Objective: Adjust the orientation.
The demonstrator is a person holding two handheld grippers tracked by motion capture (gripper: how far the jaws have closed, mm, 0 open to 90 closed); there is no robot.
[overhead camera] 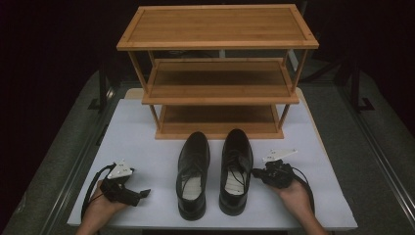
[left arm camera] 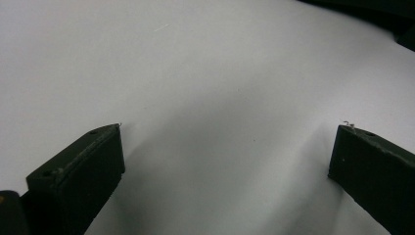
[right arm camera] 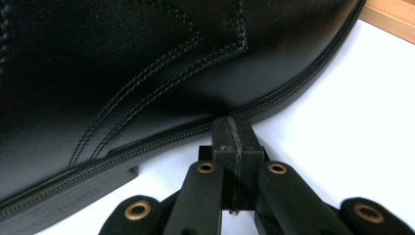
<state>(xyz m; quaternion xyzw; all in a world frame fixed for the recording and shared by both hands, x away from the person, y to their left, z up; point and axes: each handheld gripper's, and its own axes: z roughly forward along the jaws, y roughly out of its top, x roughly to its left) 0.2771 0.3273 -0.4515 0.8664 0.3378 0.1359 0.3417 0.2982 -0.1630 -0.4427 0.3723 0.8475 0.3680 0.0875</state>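
Observation:
Two black leather dress shoes stand side by side on the white table (overhead camera: 142,127), toes toward the shelf: the left shoe (overhead camera: 193,171) and the right shoe (overhead camera: 236,169). My right gripper (overhead camera: 254,172) is shut with nothing between its jaws, and its tip rests at the outer side of the right shoe. In the right gripper view the closed gripper tip (right arm camera: 233,128) meets the sole edge of the right shoe (right arm camera: 122,63). My left gripper (overhead camera: 145,193) lies low at the table's front left, pointing toward the left shoe. Its fingers (left arm camera: 80,171) stand wide open over bare table (left arm camera: 205,78).
A three-tier bamboo shoe rack (overhead camera: 218,73) stands at the back of the table, right behind the shoe toes; a corner of it (right arm camera: 391,17) shows in the right gripper view. Dark floor and metal frame rails flank the table on both sides.

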